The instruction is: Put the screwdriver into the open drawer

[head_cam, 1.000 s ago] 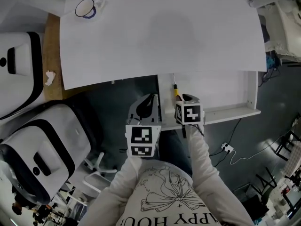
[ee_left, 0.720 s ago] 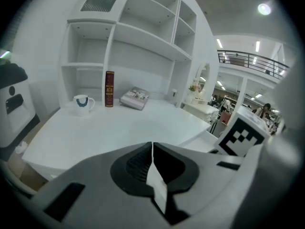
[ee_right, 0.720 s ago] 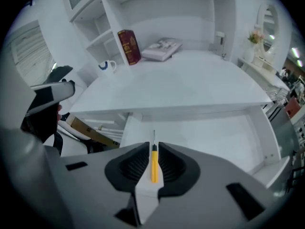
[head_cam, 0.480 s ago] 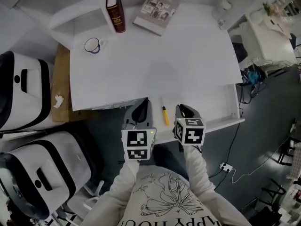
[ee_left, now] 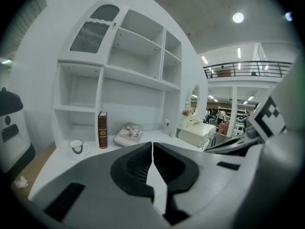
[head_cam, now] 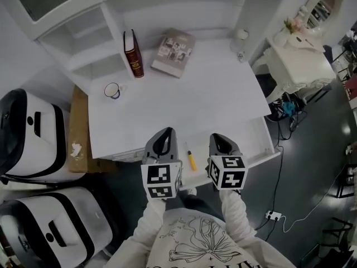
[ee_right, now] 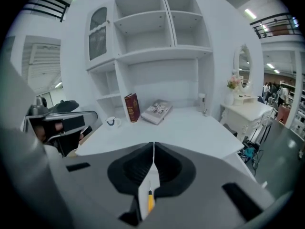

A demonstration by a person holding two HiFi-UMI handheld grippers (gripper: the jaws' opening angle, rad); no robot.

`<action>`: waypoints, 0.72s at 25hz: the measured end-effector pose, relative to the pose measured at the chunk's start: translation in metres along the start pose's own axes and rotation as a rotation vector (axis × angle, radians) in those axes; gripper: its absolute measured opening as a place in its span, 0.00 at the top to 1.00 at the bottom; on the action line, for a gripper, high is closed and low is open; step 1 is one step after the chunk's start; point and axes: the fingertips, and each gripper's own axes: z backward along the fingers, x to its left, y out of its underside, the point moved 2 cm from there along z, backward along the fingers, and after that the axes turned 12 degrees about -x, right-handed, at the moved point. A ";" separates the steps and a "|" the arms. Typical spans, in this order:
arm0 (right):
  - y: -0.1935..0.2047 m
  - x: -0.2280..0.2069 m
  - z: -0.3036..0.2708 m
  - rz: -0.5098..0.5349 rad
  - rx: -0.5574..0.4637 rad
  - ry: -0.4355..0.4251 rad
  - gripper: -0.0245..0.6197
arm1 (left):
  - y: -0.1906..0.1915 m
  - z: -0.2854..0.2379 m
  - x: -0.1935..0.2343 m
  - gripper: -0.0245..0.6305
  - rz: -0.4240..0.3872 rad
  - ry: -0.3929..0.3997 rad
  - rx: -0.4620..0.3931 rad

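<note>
The yellow-handled screwdriver (head_cam: 191, 161) lies in the open drawer (head_cam: 252, 139) under the white desk's front edge; in the right gripper view a sliver of the screwdriver (ee_right: 150, 200) shows below the jaws. My left gripper (head_cam: 163, 134) hangs above the drawer's left end, shut and empty. My right gripper (head_cam: 220, 138) hovers over the drawer to the right of the tool, also shut with nothing in it. In the left gripper view the left gripper (ee_left: 152, 145) has its jaws together, and so does the right gripper (ee_right: 153, 145) in its own view.
On the desk top (head_cam: 184, 102) stand a red book (head_cam: 133, 53), a lying magazine (head_cam: 173, 52) and a mug (head_cam: 112, 90). White shelves (head_cam: 83, 32) rise behind. White padded chairs (head_cam: 28, 133) sit at the left, a small dressing table (head_cam: 301, 60) at the right.
Both grippers have risen away from the drawer and the view has pulled back. The right gripper came off the screwdriver, which stays in the drawer, and its jaws have closed.
</note>
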 end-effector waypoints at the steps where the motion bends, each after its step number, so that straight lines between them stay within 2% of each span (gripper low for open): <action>1: -0.006 0.000 0.004 0.001 -0.018 0.003 0.95 | -0.007 0.001 -0.001 0.95 -0.006 0.003 -0.016; 9: -0.046 -0.001 0.029 0.011 -0.154 0.033 0.96 | -0.051 0.009 -0.013 0.95 -0.037 0.018 -0.113; 18: -0.081 0.004 0.046 0.010 -0.291 0.048 0.96 | -0.077 0.019 -0.011 0.95 -0.062 0.003 -0.170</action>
